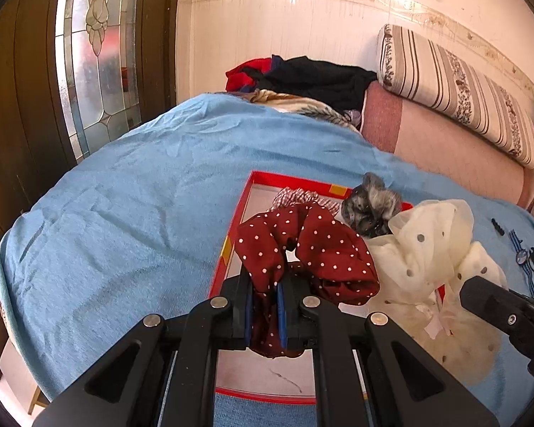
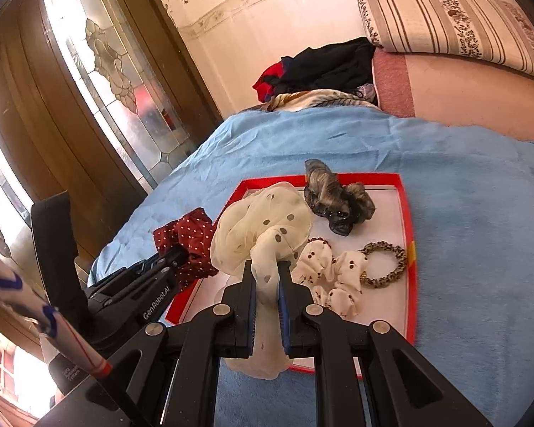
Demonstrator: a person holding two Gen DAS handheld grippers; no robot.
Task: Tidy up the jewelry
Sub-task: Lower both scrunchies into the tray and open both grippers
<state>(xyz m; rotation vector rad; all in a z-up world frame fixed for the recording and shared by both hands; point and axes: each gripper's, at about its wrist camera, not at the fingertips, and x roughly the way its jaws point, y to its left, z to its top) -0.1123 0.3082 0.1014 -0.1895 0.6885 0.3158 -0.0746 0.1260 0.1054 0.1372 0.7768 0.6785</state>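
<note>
Both grippers clamped: left (image 1: pixel 266 302) red scrunchie (image 1: pixel 304 249), right (image 2: pixel 267 284) cream scrunchie (image 2: pixel 263 227).

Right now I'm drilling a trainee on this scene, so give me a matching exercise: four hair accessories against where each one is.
Things:
1. red dotted scrunchie
2. cream dotted scrunchie
3. leopard-print scrunchie
4. grey scrunchie

Places:
A. flat in the red tray, near its right edge
B. in the left gripper
C. at the tray's far edge
D. in the right gripper

Pairs: 1-B, 2-D, 3-A, 4-C
</note>
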